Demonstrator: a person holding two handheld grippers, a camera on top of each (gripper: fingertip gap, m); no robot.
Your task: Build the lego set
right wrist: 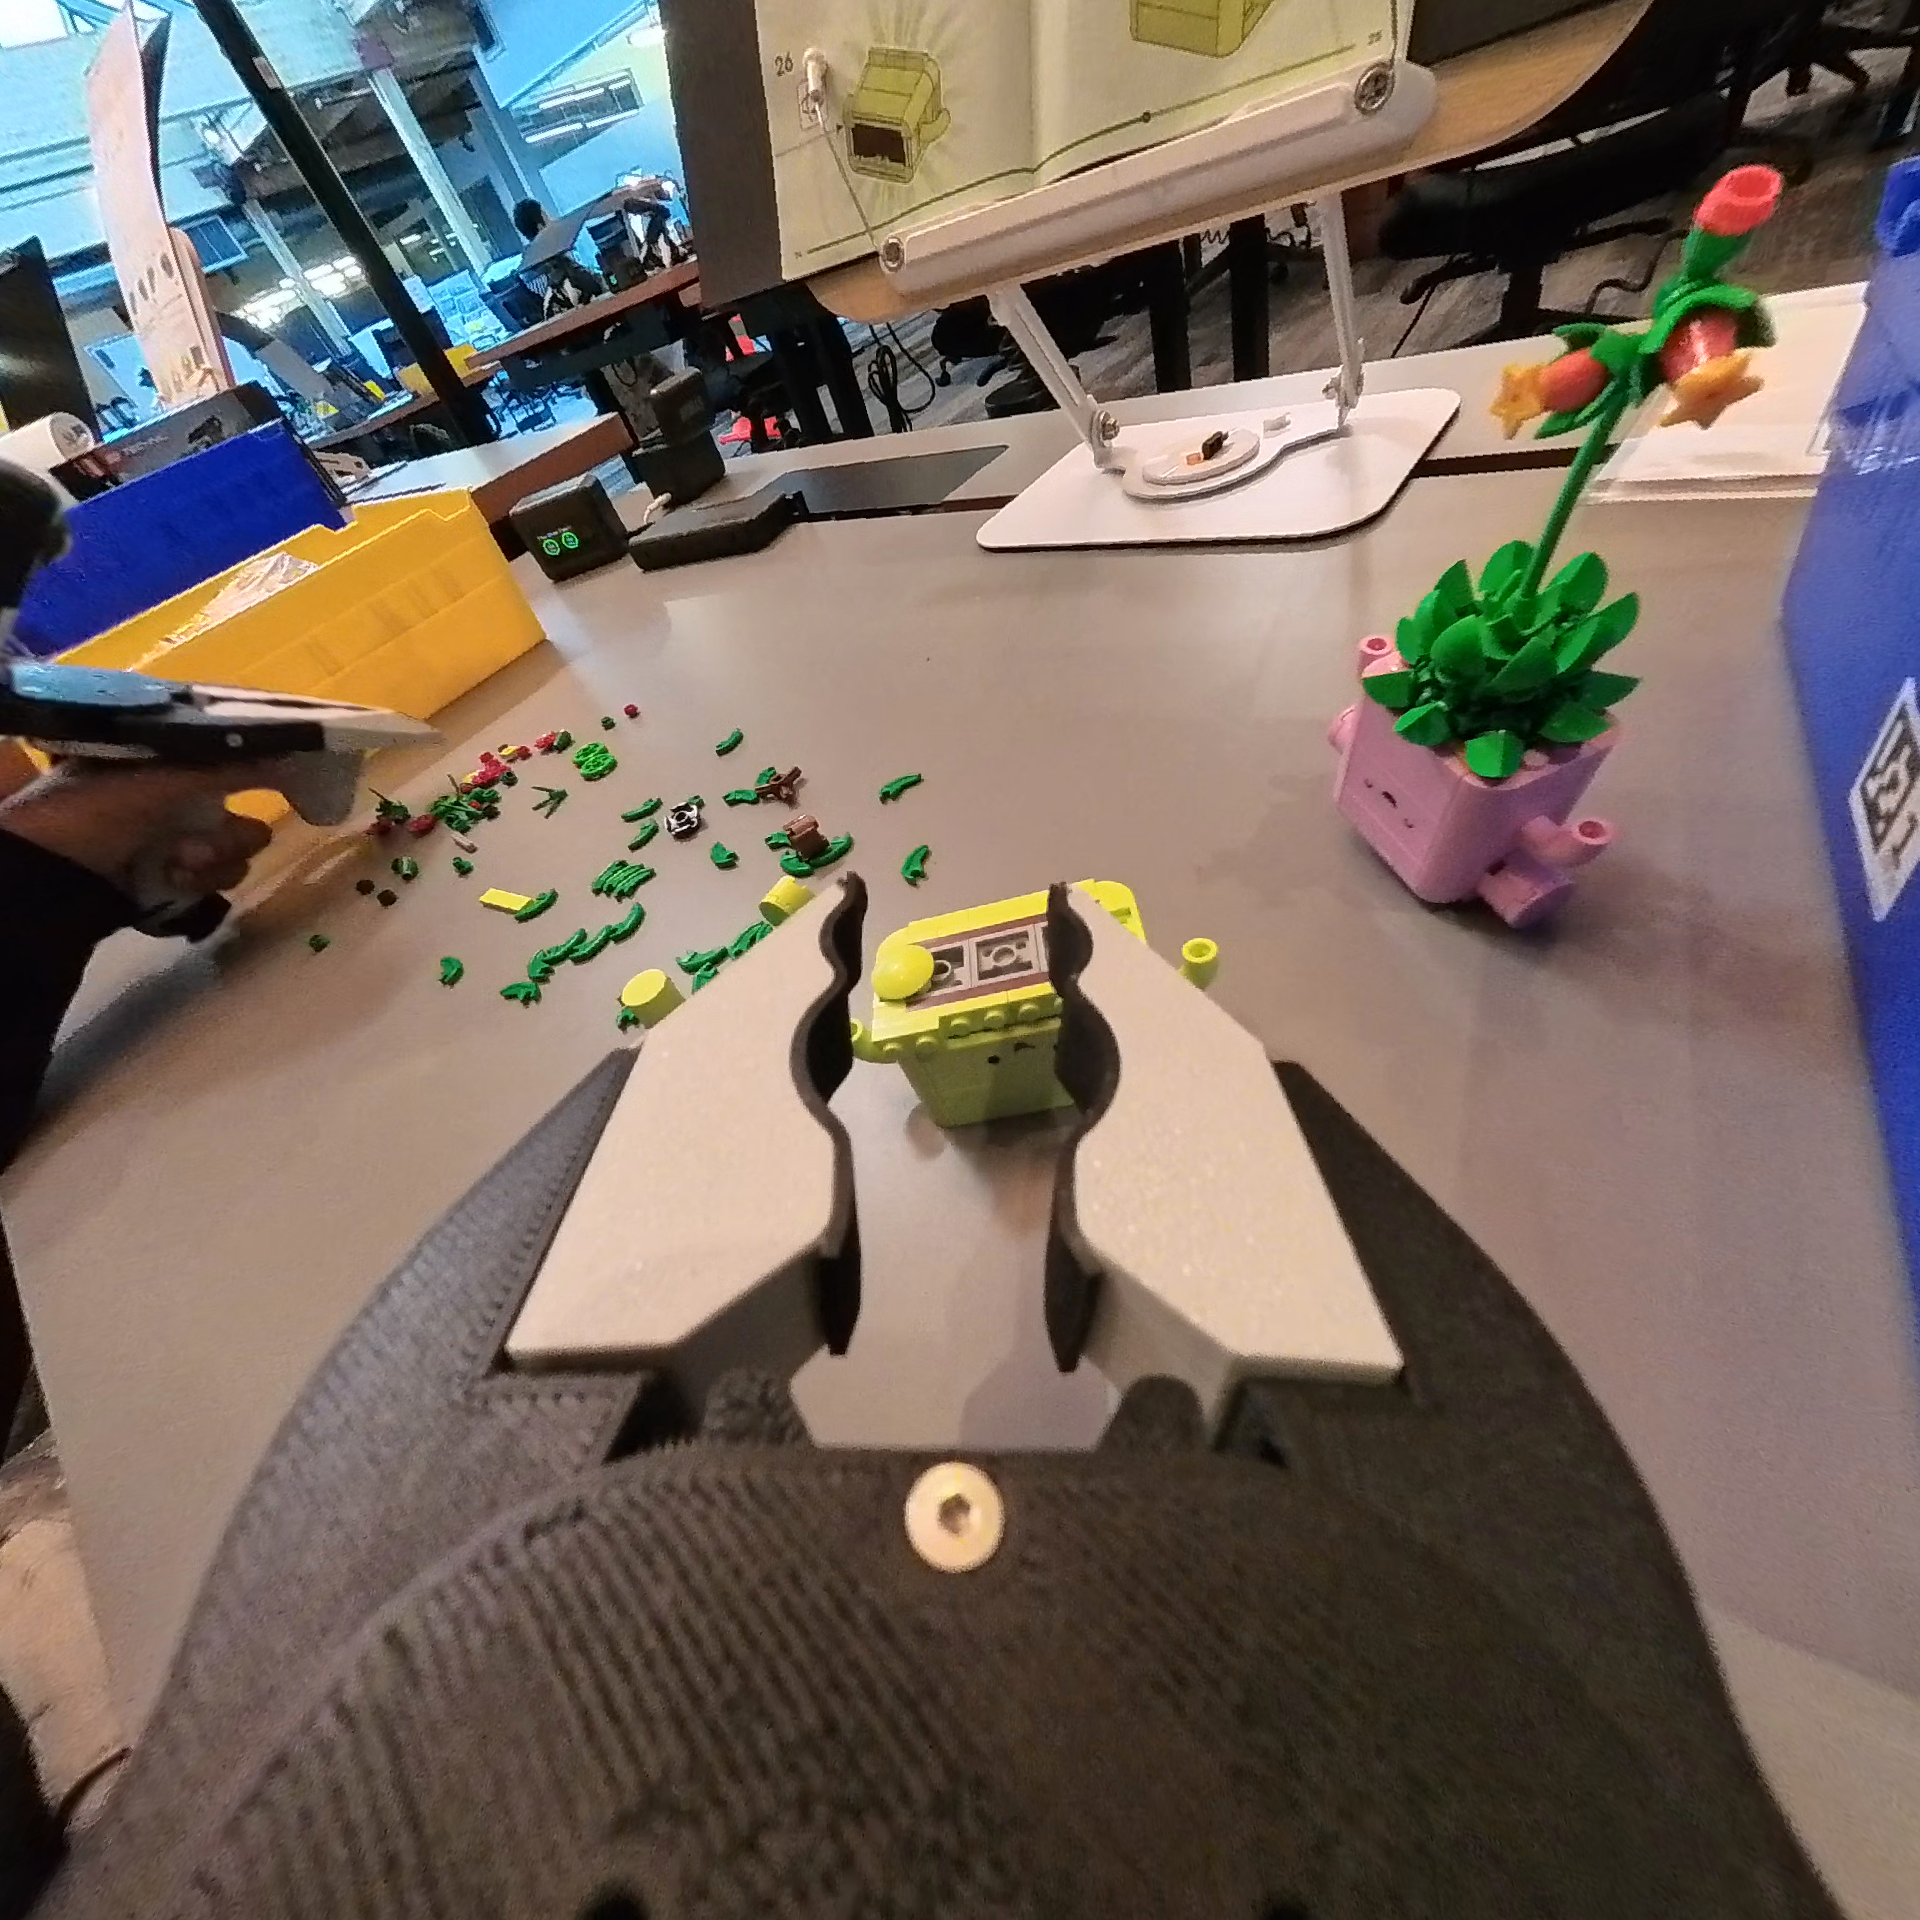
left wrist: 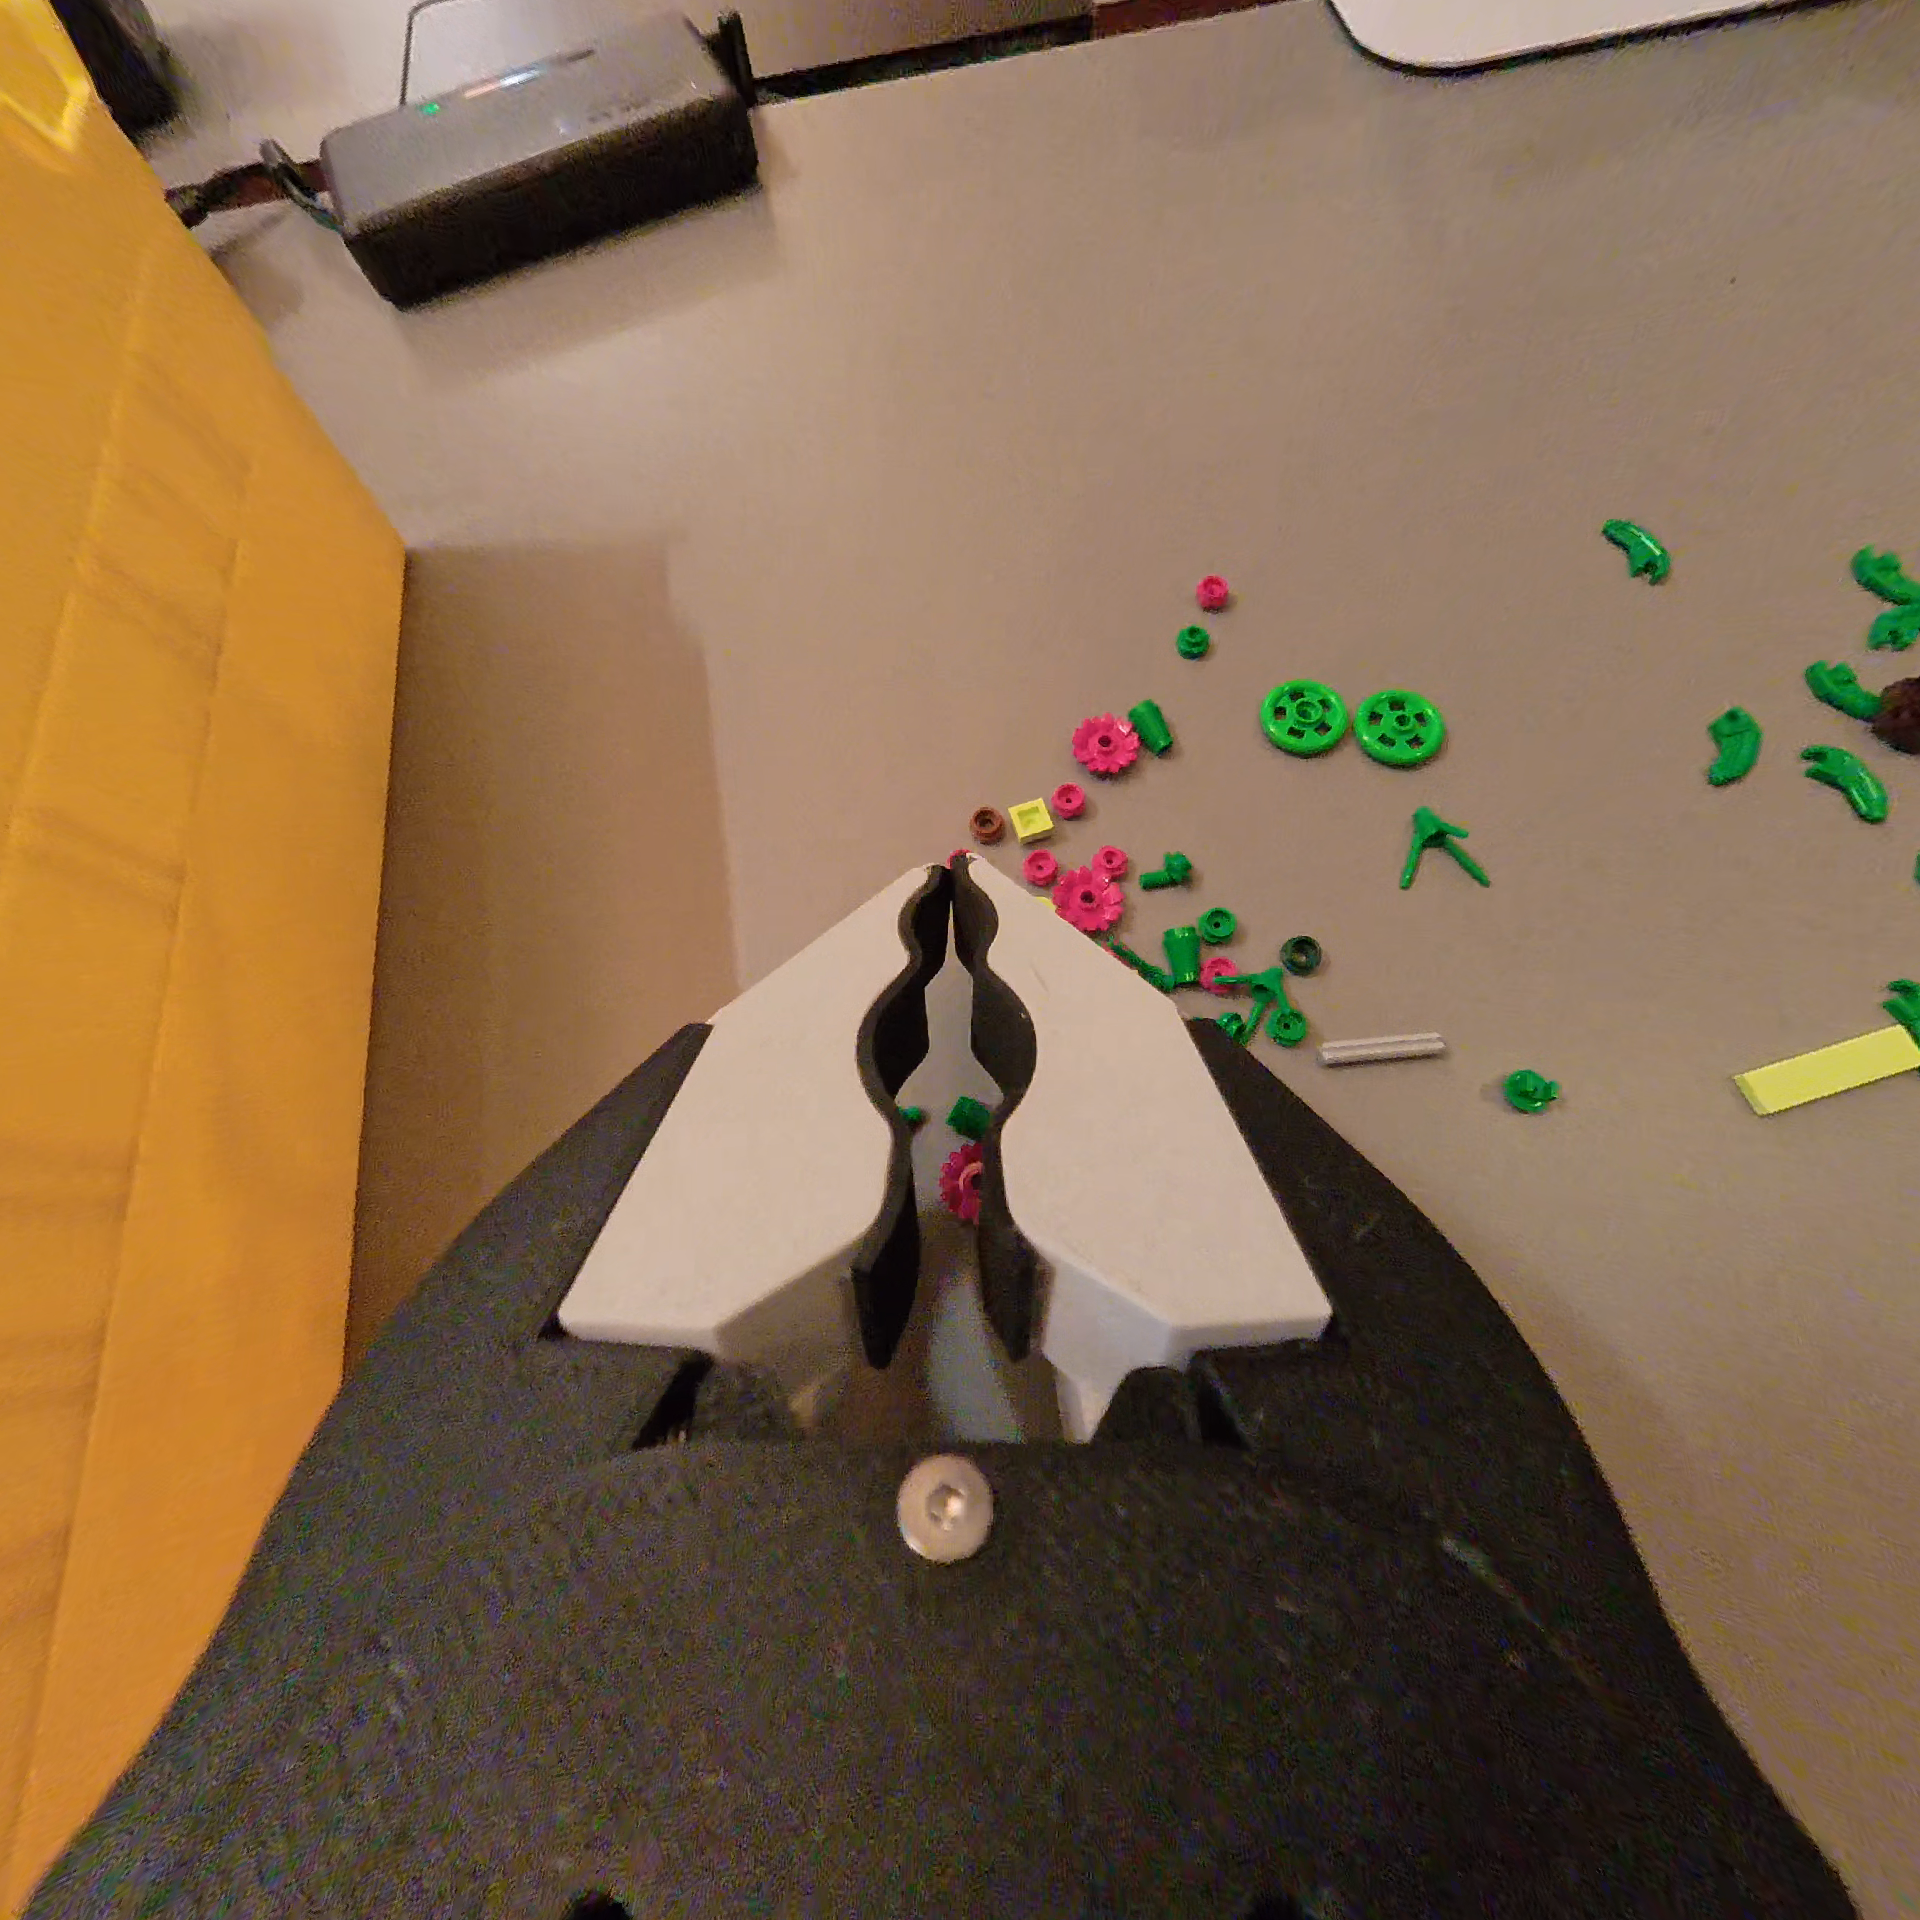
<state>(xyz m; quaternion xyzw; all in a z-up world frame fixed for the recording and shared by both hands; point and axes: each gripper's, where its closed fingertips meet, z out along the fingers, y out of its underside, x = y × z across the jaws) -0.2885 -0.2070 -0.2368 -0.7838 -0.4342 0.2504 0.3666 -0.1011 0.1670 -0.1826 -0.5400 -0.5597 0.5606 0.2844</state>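
Note:
My left gripper (left wrist: 954, 871) is shut and hovers over loose Lego parts on the grey table: pink flowers (left wrist: 1103, 744), green wheels (left wrist: 1305, 719), green leaves (left wrist: 1733, 746) and a lime tile (left wrist: 1829, 1070). A pink-green speck shows at its tips; I cannot tell if it is held. It also shows in the right wrist view (right wrist: 400, 727), above the parts pile (right wrist: 582, 831). My right gripper (right wrist: 956, 914) is open, its fingers either side of a lime-green pot build (right wrist: 977, 1049) standing on the table, not closed on it.
A yellow bin (left wrist: 156, 727) stands close on the left and also shows in the right wrist view (right wrist: 343, 613). A finished lilac pot with a plant (right wrist: 1455, 800) stands right of the build. A blue box (right wrist: 1860, 623) is at the far right. A booklet stand (right wrist: 1205, 468) is behind. The lime tile (left wrist: 1829, 1070) is about 15 cm from my left fingertips and 25 cm from my right. The right camera catches it too, in the right wrist view (right wrist: 509, 901).

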